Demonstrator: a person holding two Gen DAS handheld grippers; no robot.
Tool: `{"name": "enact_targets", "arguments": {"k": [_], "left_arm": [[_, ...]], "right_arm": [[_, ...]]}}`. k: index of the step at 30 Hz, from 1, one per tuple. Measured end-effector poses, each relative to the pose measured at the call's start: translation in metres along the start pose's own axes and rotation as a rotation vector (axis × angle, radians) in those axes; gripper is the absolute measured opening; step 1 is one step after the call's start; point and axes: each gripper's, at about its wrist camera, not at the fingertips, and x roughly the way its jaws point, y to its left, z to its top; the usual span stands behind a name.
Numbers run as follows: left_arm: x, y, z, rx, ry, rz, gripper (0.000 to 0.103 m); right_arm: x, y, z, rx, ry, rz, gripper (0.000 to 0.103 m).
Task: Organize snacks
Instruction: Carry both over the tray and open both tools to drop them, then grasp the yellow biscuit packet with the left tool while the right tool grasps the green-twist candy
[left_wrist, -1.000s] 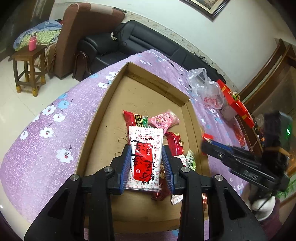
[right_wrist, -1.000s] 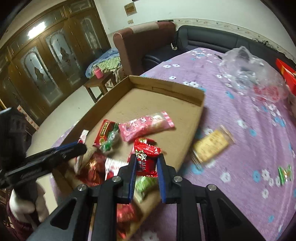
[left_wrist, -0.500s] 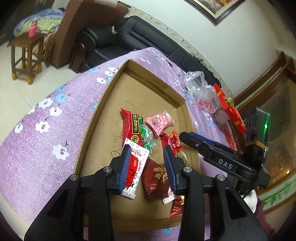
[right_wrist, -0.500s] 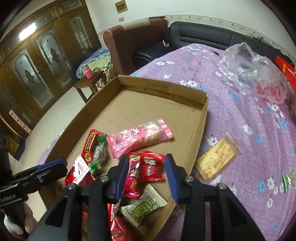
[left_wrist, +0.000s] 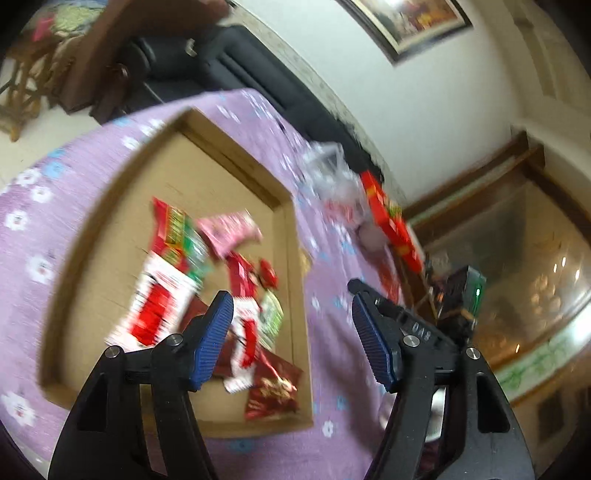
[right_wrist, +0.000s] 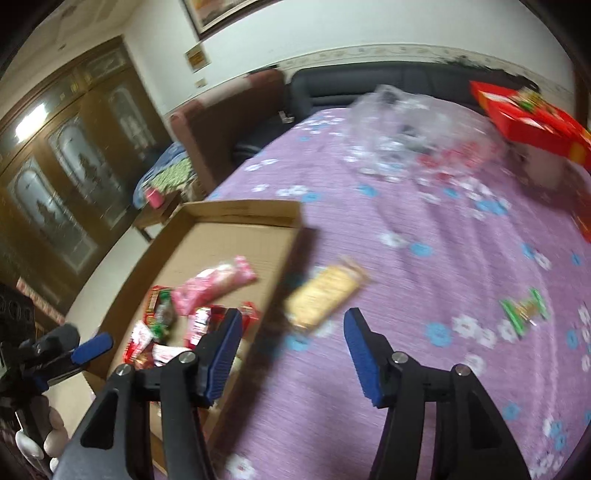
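Both tongs, left (left_wrist: 291, 339) and right (right_wrist: 293, 356), gape empty; cracker packet (right_wrist: 325, 291) lies beside cardboard tray (right_wrist: 240, 212).

I am working in a home, specifically a living room. A black leather sofa (right_wrist: 388, 79) runs along the far wall, with a brown armchair (right_wrist: 221, 122) at its end. A framed picture (left_wrist: 413, 22) hangs on the white wall above a decorative border strip. Tall wooden cabinets (right_wrist: 70, 155) with arched glass doors fill one side. A small wooden side table (left_wrist: 22, 88) stands on the pale tiled floor. The table (right_wrist: 424, 288) in front of me is covered with a purple floral cloth, and a cardboard tray (right_wrist: 240, 214) holding assorted packaged snacks (left_wrist: 207, 266) sits on it.
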Motion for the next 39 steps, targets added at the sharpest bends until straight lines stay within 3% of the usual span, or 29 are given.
{"name": "enact_targets", "arguments": {"k": [6, 11, 19, 25, 29, 36, 39], "left_arm": [[0.017, -0.020, -0.010, 0.040, 0.061, 0.010, 0.067], [0.028, -0.027, -0.014, 0.044, 0.081, 0.024, 0.067], [0.031, -0.029, -0.022, 0.068, 0.103, 0.056, 0.067], [0.024, -0.018, -0.019, 0.048, 0.088, 0.059, 0.067], [0.020, -0.010, -0.017, 0.038, 0.084, 0.067, 0.067], [0.023, -0.010, -0.019, 0.046, 0.098, 0.083, 0.067], [0.026, -0.016, -0.020, 0.065, 0.107, 0.099, 0.067]], "right_arm": [[-0.016, -0.062, -0.017, 0.135, -0.003, -0.050, 0.060], [-0.019, -0.084, -0.021, 0.178, 0.003, -0.063, 0.060], [0.020, -0.054, -0.008, 0.127, 0.046, -0.024, 0.060], [0.068, -0.037, 0.018, 0.188, 0.100, 0.015, 0.060], [0.094, -0.031, 0.030, 0.193, 0.106, -0.046, 0.060], [0.109, -0.003, 0.032, -0.005, 0.118, -0.184, 0.060], [0.105, -0.006, 0.028, -0.013, 0.124, -0.205, 0.060]]}}
